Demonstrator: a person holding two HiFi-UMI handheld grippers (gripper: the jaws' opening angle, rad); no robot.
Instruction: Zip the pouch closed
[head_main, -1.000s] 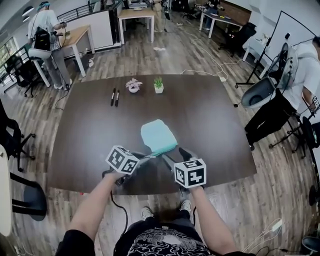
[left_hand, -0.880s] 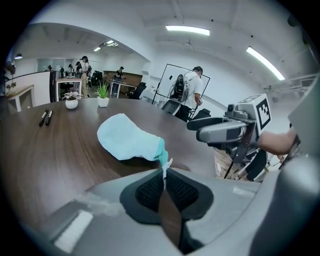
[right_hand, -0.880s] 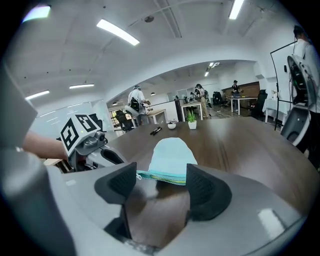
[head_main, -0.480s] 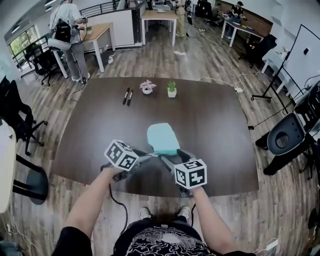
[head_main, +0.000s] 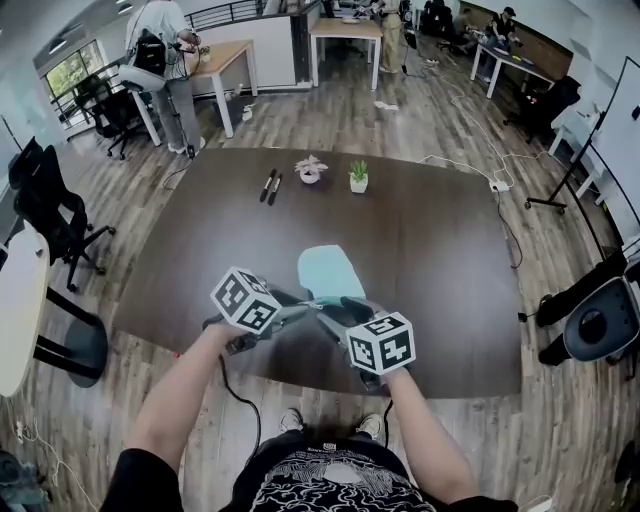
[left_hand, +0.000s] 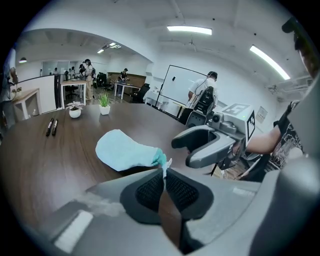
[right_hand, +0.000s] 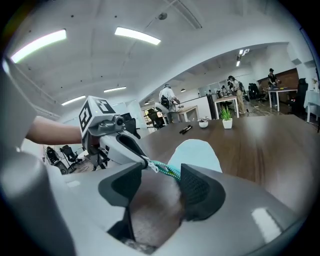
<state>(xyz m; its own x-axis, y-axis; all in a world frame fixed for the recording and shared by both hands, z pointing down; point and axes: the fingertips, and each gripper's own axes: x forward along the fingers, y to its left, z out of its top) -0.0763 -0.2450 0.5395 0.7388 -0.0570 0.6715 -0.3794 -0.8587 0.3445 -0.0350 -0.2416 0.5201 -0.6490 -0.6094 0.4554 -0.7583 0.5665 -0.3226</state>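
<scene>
A light teal pouch (head_main: 329, 271) lies on the dark table (head_main: 440, 250), its near end lifted toward me. My left gripper (left_hand: 163, 175) is shut on the small white zipper pull (left_hand: 164, 164) at the pouch's (left_hand: 125, 150) near corner. From the right gripper view, the left gripper (right_hand: 141, 161) pinches that pull. My right gripper (right_hand: 160, 172) faces it, and its jaws have just been closing. The teal zipper tape (right_hand: 167, 170) runs between the pads (right_hand: 194, 186), which do not press on it. In the head view both grippers meet at the pouch's near end, left (head_main: 316, 311) and right (head_main: 346, 305).
Two black pens (head_main: 270, 186), a small pink plant (head_main: 311, 170) and a green potted plant (head_main: 358, 177) stand at the table's far side. A black office chair (head_main: 45, 215) is at the left. People stand at desks beyond the table.
The right gripper has swung in from the pouch's right corner to its near end, facing the left gripper. The pouch's near end sits a little higher.
</scene>
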